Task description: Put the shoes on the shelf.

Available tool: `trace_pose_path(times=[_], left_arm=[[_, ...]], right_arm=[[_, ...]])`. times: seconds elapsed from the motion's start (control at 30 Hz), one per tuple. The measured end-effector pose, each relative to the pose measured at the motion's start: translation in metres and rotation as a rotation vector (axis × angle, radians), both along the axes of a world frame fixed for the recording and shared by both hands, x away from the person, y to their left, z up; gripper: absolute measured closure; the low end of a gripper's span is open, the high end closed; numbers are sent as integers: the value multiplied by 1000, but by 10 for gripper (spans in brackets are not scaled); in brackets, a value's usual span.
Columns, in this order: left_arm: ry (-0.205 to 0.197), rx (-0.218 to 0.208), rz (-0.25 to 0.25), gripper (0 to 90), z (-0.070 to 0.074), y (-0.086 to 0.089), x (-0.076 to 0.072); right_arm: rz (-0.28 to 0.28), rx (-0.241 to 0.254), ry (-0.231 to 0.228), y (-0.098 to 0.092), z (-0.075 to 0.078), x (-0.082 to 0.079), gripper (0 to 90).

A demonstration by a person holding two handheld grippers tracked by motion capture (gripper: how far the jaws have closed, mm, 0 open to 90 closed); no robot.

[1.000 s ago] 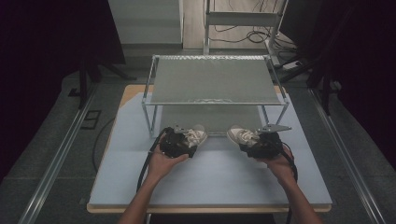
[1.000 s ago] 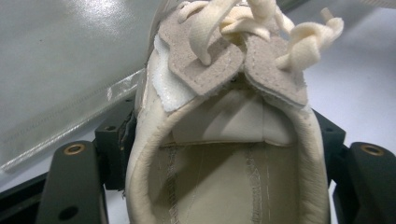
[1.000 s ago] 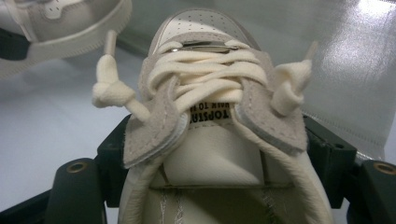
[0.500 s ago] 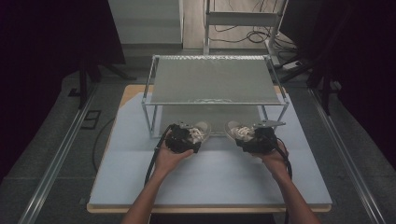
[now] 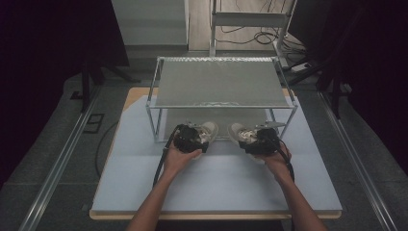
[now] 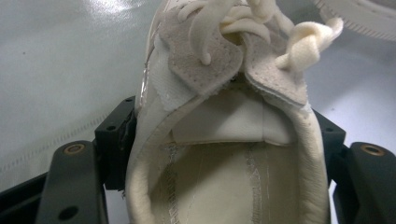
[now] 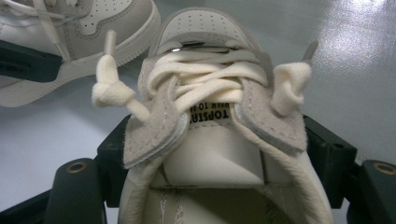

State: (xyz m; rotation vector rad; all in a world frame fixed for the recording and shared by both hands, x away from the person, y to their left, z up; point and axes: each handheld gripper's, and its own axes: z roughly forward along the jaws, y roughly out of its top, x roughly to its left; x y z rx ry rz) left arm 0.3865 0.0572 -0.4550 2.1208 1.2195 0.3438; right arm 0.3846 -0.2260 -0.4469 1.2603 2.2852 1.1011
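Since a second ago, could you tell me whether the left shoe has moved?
Yes. Clamped in the left gripper, the left shoe has moved up the high view, its toe closer to the metal rack.

two cream laced sneakers (image 5: 208,131) (image 5: 239,132) side by side, toes toward rack.

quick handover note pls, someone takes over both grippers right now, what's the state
Left hand-held gripper: shut on the left shoe, jaws on both sides of its heel.
Right hand-held gripper: shut on the right shoe, same grip.
Both shoes are at the front edge of the metal rack, toes pointing under it, on the blue table mat.
Done: both shoes picked up and brought to the rack.
Left, probably: slide them onto the rack's lower level, then release.
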Motion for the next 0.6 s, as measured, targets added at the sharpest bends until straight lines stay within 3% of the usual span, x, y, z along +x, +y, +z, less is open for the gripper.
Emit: trace_pose_path(times=[0.17, 0.2, 0.47, 0.6], left_arm=[[10, 0, 11, 289, -2, -6, 8], [-4, 18, -14, 289, -2, -5, 11], [-20, 29, -14, 289, 0, -9, 23], [-9, 27, 2, 289, -3, -10, 28]], right_arm=[[-18, 0, 4, 1, -2, 5, 270], [-22, 1, 4, 2, -1, 7, 270], [-45, -5, 1, 7, -3, 18, 269], [-60, 0, 2, 12, -6, 22, 269]])
